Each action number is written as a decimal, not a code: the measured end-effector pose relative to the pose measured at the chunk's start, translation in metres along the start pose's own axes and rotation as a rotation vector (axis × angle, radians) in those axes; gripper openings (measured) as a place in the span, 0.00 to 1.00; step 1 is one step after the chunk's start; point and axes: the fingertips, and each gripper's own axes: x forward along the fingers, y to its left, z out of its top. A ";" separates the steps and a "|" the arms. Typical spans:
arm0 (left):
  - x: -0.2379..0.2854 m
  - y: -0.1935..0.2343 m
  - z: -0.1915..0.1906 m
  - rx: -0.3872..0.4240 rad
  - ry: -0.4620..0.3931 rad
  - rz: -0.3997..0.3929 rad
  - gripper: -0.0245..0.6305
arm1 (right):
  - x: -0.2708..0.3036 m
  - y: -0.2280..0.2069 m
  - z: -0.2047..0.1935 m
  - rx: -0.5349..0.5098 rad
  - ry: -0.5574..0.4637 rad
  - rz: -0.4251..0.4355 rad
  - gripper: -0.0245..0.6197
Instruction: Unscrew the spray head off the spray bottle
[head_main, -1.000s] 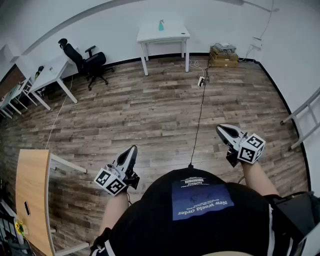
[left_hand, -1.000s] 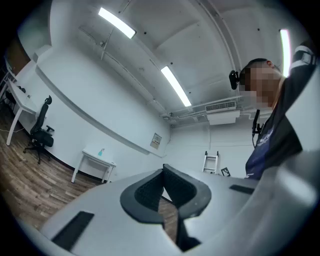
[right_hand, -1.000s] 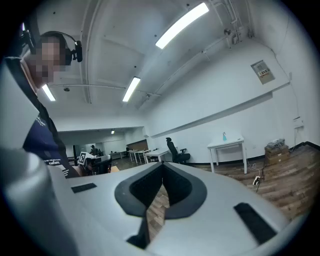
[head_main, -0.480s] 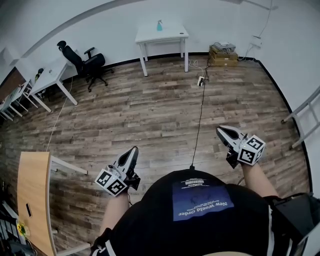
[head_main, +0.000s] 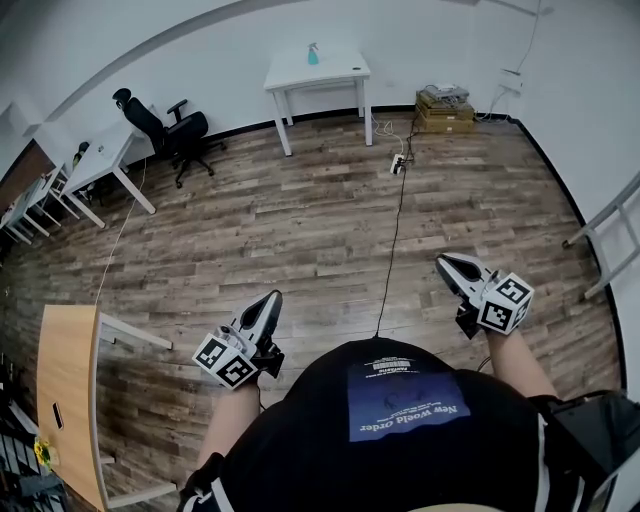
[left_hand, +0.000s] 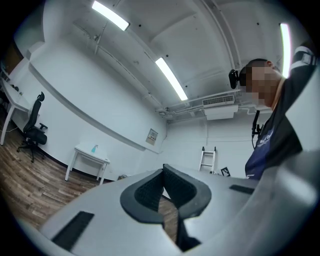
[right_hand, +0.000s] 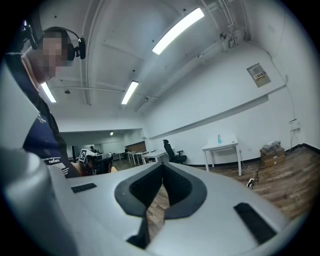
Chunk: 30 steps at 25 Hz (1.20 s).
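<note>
**While both grippers sit shut on nothing, the bottle waits across the room**

Because the dark pads of my left gripper (left_hand: 163, 175) meet at their tips with only floor showing behind them, I read it as fully closed and empty. My right gripper (right_hand: 162, 184) is the same: pads together, nothing between them. Both are held low in front of the person's body, over the wooden floor (head_main: 300, 230), pointing across the room.

The spray bottle (head_main: 312, 53) is well apart from them. It stands upright on the white table (head_main: 340, 72) against the far wall, near the middle of the top. From here it is only a small blue-green shape, and I can barely separate its spray head (head_main: 311, 46) from the body.

I expect a light plastic bottle with smooth, somewhat slippery walls that give if pinched hard. It would tip easily if nudged while standing free. I would take the body at mid-height with one gripper, firmly enough to stop it turning but not enough to crush it. The other gripper should go on the collar under the head, not on the trigger or nozzle, which would flex or slip. How full it is I cannot tell.
</note>
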 end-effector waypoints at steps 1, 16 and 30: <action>0.007 -0.004 -0.004 -0.001 0.005 0.001 0.04 | -0.005 -0.006 0.000 0.002 0.000 0.000 0.03; 0.057 -0.004 -0.030 -0.033 0.057 -0.031 0.04 | -0.013 -0.053 -0.015 0.051 0.008 -0.019 0.03; 0.027 0.161 0.042 -0.035 0.013 -0.092 0.04 | 0.150 -0.009 0.018 -0.020 -0.010 -0.052 0.03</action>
